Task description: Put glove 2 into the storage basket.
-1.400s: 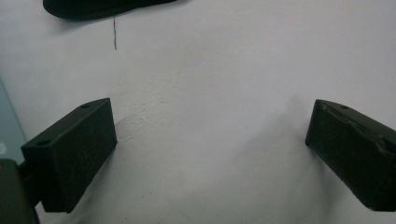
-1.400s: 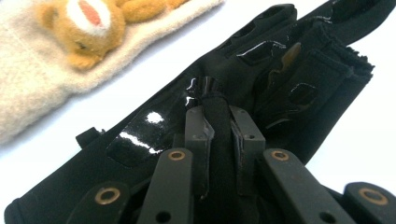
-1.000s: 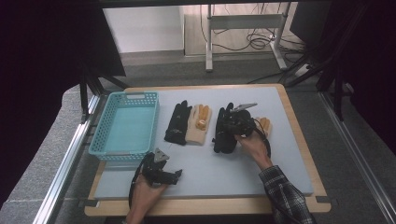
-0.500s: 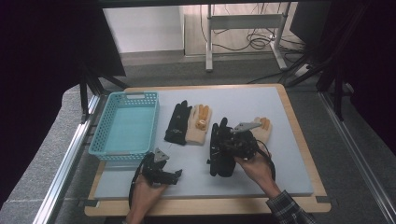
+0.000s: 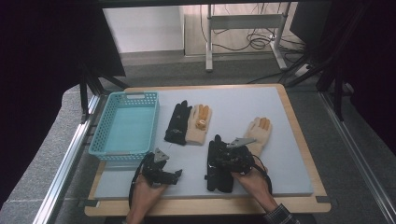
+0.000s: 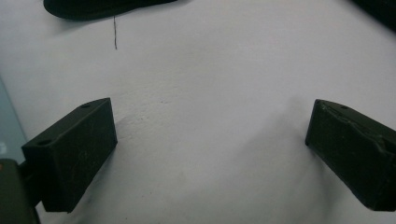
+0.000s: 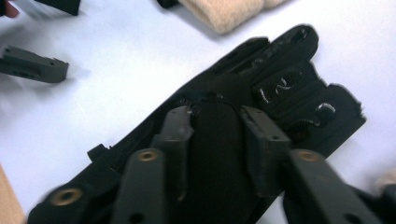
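A turquoise plastic basket (image 5: 123, 122) with latticed walls is set at the left of the desk (image 5: 285, 179), whose pale blue-grey mat is framed in light wood; the basket is empty. Just beside it, a black glove (image 5: 178, 122) and a cream knitted glove (image 5: 199, 123) with orange fingertips are laid side by side, touching. At the near edge, the left claw (image 5: 176, 173) is held low over bare mat, its jaws spread wide with nothing between them; in the left gripper view the two blocky black pads (image 6: 74, 151) are seen well apart over the faintly textured surface. Compared with a second ago, the second black glove (image 5: 218, 163) has been carried from its place beside its cream partner toward the near edge, and it is now laid flat on the mat. The right claw (image 5: 215, 164) has just been opening, its jaws narrowly parted and drawn off the cloth, with the glove beneath and between them. In the right gripper view the glove (image 7: 261, 116) is shown as soft matte fabric with glossy raised grip marks on the fingers. This suggests a release, so that the glove is judged freshly set down. At the right, the other cream glove (image 5: 258, 133) is left alone, fingers pointing away.
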A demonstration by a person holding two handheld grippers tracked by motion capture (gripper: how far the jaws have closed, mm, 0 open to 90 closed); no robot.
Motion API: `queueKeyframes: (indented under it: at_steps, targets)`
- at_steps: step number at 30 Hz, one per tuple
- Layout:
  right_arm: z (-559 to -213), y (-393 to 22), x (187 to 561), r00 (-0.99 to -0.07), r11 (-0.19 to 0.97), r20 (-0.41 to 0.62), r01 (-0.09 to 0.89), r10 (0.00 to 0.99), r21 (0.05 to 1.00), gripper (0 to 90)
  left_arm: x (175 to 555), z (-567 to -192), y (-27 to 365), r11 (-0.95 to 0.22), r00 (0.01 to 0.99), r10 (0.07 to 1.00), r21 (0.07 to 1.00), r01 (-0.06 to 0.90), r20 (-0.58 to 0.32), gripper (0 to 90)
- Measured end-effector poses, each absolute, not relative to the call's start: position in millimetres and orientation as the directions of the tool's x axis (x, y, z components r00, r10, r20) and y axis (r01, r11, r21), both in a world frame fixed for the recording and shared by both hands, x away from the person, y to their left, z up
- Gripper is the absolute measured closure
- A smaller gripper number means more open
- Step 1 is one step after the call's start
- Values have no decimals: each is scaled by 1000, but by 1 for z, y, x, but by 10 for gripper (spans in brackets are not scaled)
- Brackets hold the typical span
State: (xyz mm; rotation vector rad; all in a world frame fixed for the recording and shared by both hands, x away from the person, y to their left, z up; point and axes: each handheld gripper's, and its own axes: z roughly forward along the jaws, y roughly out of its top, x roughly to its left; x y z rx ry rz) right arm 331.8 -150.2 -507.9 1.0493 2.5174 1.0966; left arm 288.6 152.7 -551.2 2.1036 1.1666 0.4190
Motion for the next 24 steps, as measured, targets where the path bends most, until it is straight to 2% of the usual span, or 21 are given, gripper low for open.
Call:
queueKeyframes:
  at_steps: [11,16,24]
  targets:
    - [-488,-147,349,-748,456,87,489,658,744,422,289,-551,153,-364,546,836,699,615,-45,24]
    - [-484,-136,359,-758,463,68,464,649,755,407,289,-551,153,-359,544,838,701,617,-49,24]
    - [-480,-100,386,-806,516,52,426,590,743,590,289,-551,153,-363,547,836,700,615,-47,24]
